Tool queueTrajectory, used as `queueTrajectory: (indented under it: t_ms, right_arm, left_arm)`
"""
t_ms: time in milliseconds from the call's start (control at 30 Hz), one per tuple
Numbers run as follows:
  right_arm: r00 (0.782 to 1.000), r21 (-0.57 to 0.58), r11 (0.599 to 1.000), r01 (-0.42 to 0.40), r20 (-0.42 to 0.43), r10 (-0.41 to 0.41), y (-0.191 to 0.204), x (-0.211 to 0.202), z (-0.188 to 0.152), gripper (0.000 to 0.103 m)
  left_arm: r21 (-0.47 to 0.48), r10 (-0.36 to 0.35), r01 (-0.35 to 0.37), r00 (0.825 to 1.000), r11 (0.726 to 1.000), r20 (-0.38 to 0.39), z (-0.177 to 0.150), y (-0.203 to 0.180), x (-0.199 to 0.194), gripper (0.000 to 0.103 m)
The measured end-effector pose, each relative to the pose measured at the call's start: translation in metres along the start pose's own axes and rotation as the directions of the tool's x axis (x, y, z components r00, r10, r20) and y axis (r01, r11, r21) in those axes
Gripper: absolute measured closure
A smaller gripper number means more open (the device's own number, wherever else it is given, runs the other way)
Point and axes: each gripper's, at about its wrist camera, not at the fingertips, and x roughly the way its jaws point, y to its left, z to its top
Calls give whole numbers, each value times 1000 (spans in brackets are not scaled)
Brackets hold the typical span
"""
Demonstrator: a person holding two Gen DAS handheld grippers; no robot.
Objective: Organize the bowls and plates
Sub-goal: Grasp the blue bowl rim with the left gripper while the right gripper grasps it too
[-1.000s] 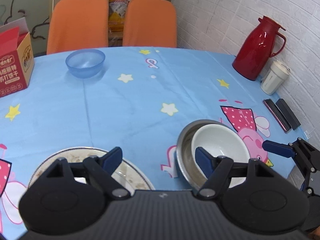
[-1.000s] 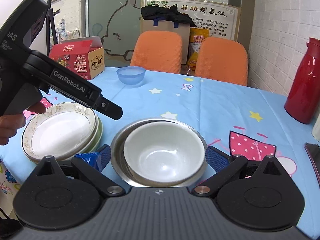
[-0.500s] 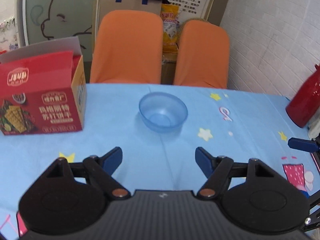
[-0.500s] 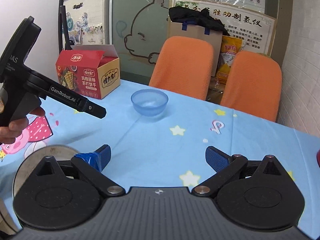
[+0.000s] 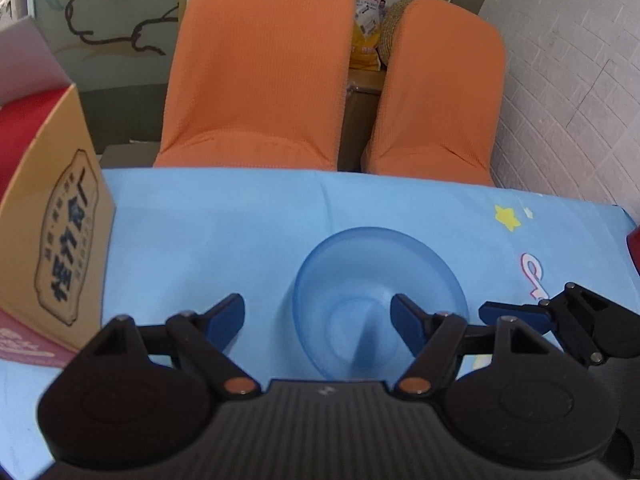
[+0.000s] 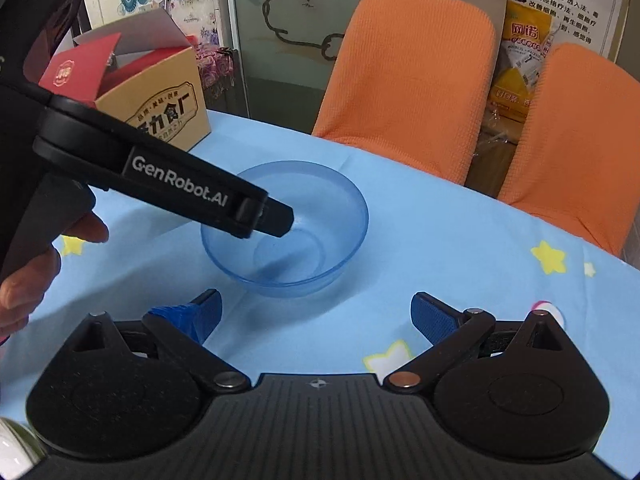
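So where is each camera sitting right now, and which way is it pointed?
Left wrist: rides the left tongs, looking forward and down over the blue bowl toward the orange chairs; its open fingers show, with the right tongs at the right edge.
Right wrist: rides the right tongs, just short of the same bowl; the left tongs and the person's hand enter from the left.
Shared: bowl, chairs, cardboard box.

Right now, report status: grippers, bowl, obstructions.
Left gripper open, one finger over the blue bowl. Right gripper open, short of it. Bowl upright, empty. Cardboard box beside, apart.
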Motion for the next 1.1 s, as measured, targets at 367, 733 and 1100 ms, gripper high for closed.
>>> queueTrajectory:
  t_ms: [367,733,1100]
  right_arm:
    - [996,-32,999,6,86,-4,10,22,6,15]
    - [992,-118,993,-9,123,23,34,-9,4,16]
    - [999,0,1000,-20,40,20,26,-63,-2,16]
  left_arm:
    - [37,-34,33,999,999,21,0,-3,15,32]
    - [74,-71,71,997,995,-4,-11,-11,-4,55]
    - [113,-122,127,991,985,-49,-29,-66,-54,54]
